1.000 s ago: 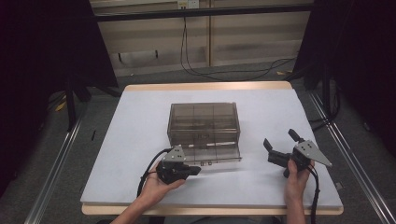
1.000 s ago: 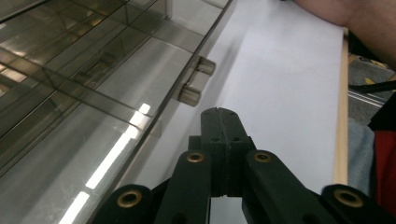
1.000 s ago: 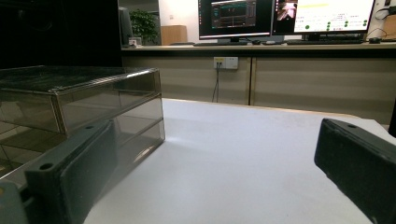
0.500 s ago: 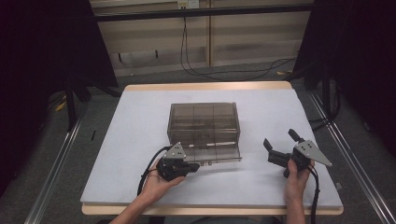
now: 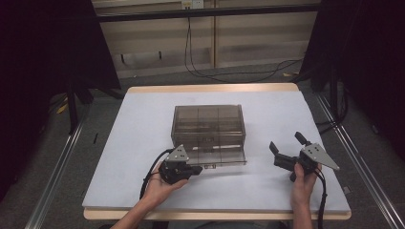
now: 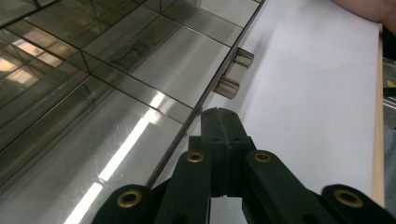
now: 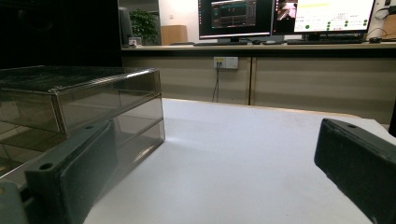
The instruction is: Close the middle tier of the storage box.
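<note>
Smoky plastic box point(image 5: 208, 126) on white table point(image 5: 143, 119) — my two grippers.
Left gripper point(image 5: 195, 169) pressed closed at its front flap, holding nothing; right gripper point(image 5: 285, 146) spread wide, empty.

Quick count: one table point(image 5: 143, 124) with a white top, and one smoky clear plastic compartment box point(image 5: 208, 125) on it. That box has one little latch tab point(image 6: 236, 73) on its front edge. Two handheld grippers, the left gripper point(image 5: 195, 169) and the right gripper point(image 5: 285, 144), each with two black fingers and one grey three-cornered plate on top, and two hands holding them, so one each. In the right gripper view, two lit monitors point(image 7: 235, 17) on the far counter, plus one wall socket point(image 7: 225, 62) under it
</note>
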A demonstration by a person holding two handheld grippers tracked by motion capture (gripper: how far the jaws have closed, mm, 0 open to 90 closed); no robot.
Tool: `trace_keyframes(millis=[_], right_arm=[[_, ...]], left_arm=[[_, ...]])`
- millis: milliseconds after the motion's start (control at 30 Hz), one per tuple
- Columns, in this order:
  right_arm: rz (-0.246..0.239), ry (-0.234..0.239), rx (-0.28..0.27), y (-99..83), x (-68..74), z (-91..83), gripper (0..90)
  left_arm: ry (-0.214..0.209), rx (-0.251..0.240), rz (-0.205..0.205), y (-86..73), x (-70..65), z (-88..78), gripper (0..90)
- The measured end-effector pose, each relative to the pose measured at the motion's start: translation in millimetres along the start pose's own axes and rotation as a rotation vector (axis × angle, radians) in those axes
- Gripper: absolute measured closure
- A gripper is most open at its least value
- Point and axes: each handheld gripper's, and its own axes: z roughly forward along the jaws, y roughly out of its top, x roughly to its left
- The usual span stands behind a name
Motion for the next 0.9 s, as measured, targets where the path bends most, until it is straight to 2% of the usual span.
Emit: trace_keyframes(millis=[267,867,900], right_arm=[[-0.001,0.0,-0.001,0.0,0.0,0.0,0.0],[0.001,0.0,-0.001,0.0,0.0,-0.2,0.0],[0.0,0.0,-0.001,0.0,0.0,-0.1,0.0]], left_arm=[[0.003,-0.014,-0.004,1.1,0.4,-0.2,90.0],[0.01,0.0,0.0,2.1,-0.2,1.7,90.0],[0.02,-0.004,-0.006,2.3,-0.5,1.5,90.0]])
